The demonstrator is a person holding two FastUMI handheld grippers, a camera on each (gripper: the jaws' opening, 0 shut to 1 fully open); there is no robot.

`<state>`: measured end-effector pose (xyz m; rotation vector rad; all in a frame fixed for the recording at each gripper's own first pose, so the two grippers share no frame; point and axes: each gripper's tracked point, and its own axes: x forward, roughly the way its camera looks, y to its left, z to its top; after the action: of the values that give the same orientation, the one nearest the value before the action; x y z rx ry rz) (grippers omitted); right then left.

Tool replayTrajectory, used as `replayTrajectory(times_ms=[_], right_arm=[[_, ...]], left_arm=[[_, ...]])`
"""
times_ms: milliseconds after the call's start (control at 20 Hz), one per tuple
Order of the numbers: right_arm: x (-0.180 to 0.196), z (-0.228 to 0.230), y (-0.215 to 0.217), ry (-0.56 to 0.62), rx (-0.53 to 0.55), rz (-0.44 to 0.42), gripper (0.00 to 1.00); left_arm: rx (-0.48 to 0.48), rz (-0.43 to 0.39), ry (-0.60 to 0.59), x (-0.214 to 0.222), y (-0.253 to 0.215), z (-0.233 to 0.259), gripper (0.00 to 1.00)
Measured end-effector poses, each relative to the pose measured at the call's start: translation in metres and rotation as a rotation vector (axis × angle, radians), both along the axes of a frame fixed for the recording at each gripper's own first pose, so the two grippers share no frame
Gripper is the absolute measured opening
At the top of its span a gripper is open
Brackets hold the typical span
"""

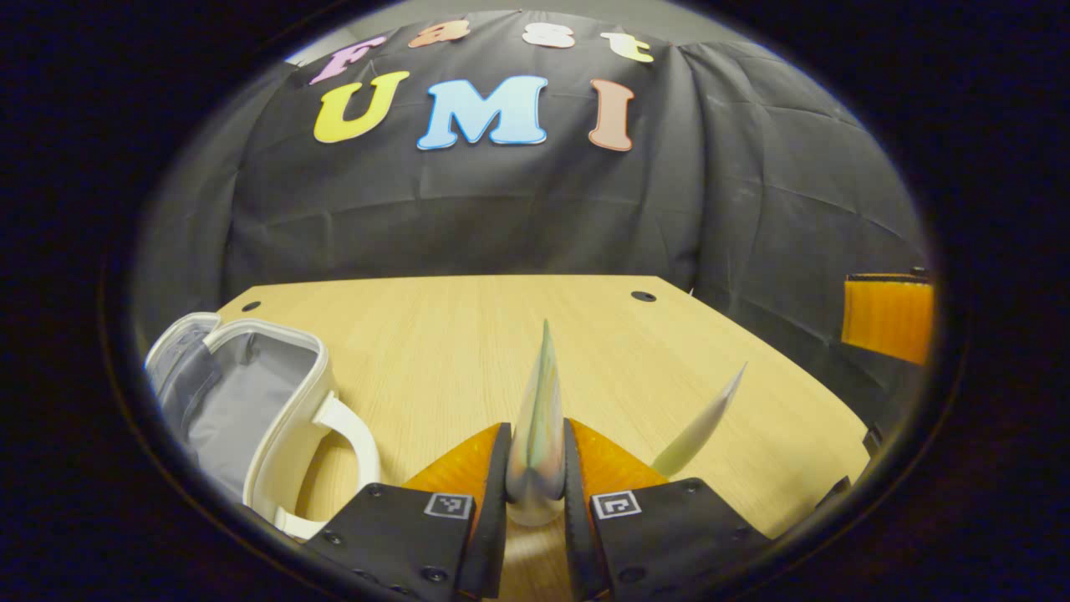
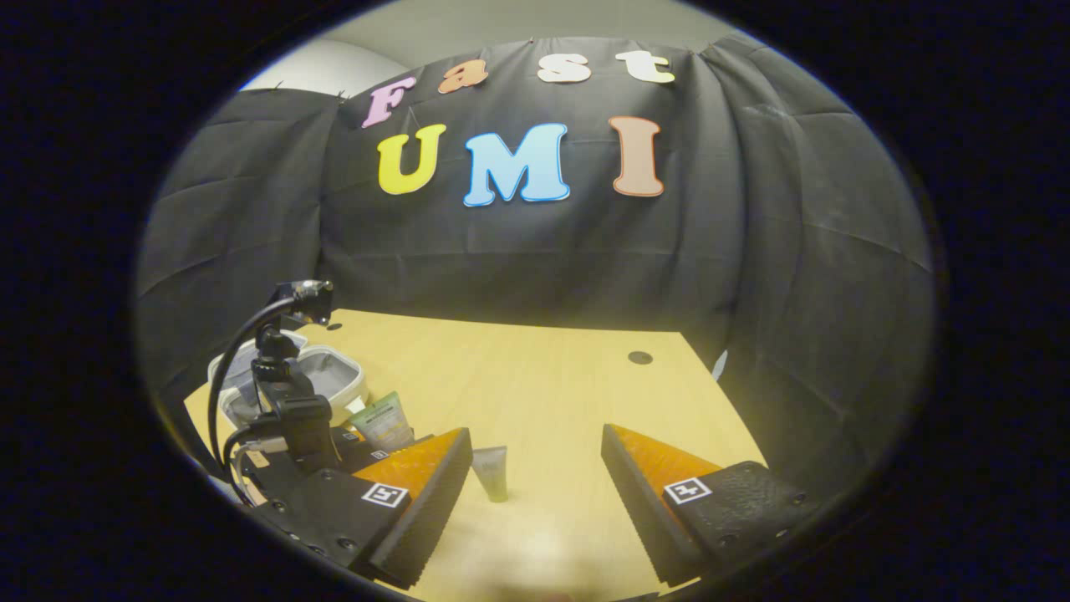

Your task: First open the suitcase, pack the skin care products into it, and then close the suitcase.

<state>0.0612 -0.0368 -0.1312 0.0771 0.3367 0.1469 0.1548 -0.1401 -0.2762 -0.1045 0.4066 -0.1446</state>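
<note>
Bare pale wooden counter (image 2: pixel 543 393) lies open ahead of the right tongs (image 2: pixel 535 485), whose jaws stand wide. The open white-and-grey soft suitcase (image 1: pixel 251 401) blocks the left side. A small grey-green tube (image 2: pixel 491 470) stands between the jaws.

Surface (image 1: pixel 468 334): pale wood-grain top with dark round holes near its far corners, backed by black cloth. In the left gripper view the suitcase (image 1: pixel 242 410), a small white case with grey lining, lies open on the surface at the left, handle toward the camera. In the right gripper view it sits at the far left, and a small tube (image 2: pixel 491 470) lies flat on the surface nearer the front edge, apart from the case.
</note>
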Motion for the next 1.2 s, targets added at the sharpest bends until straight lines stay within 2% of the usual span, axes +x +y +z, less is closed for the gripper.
replayTrajectory(times_ms=[100, 200, 300, 400, 450, 600, 650, 700, 750, 850, 950, 1000, 1200], right_arm=[[0.011, -0.009, 0.014, 0.017, 0.004, 0.03, 0.94], [0.025, -0.027, 0.025, 0.043, -0.014, 0.057, 0.95], [0.037, -0.058, 0.037, 0.111, -0.028, 0.084, 0.95], [0.038, -0.102, 0.041, 0.221, -0.042, 0.096, 0.94], [0.037, -0.116, 0.04, 0.256, -0.042, 0.09, 0.89], [0.038, -0.136, 0.042, 0.303, -0.028, 0.075, 0.6], [0.036, -0.136, 0.042, 0.304, -0.026, 0.066, 0.57], [0.033, -0.134, 0.041, 0.304, -0.02, 0.05, 0.39], [0.029, -0.137, 0.043, 0.319, -0.003, 0.051, 0.33], [0.021, -0.135, 0.044, 0.348, 0.03, 0.01, 0.34], [0.0, -0.12, 0.059, 0.368, 0.096, -0.033, 0.26], [-0.01, -0.113, 0.069, 0.378, 0.139, -0.053, 0.29], [-0.067, -0.083, 0.13, 0.416, 0.261, -0.091, 0.28]], left_arm=[[-0.091, 0.003, 0.077, -0.008, 0.006, 0.004, 0.34], [-0.157, 0.039, 0.113, -0.016, 0.023, 0.022, 0.35], [-0.206, 0.075, 0.114, -0.028, 0.043, 0.053, 0.32], [-0.225, 0.114, 0.103, -0.043, 0.072, 0.085, 0.34], [-0.221, 0.14, 0.094, -0.052, 0.088, 0.099, 0.35], [-0.188, 0.22, 0.088, -0.077, 0.146, 0.121, 0.34], [-0.185, 0.243, 0.09, -0.084, 0.164, 0.124, 0.34], [-0.182, 0.267, 0.103, -0.092, 0.182, 0.121, 0.34], [-0.178, 0.285, 0.12, -0.098, 0.2, 0.115, 0.34], [-0.162, 0.31, 0.165, -0.105, 0.234, 0.099, 0.34], [-0.144, 0.304, 0.231, -0.11, 0.261, 0.078, 0.34], [-0.138, 0.292, 0.273, -0.11, 0.272, 0.066, 0.34], [-0.097, 0.212, 0.446, -0.104, 0.297, 0.017, 0.35]])
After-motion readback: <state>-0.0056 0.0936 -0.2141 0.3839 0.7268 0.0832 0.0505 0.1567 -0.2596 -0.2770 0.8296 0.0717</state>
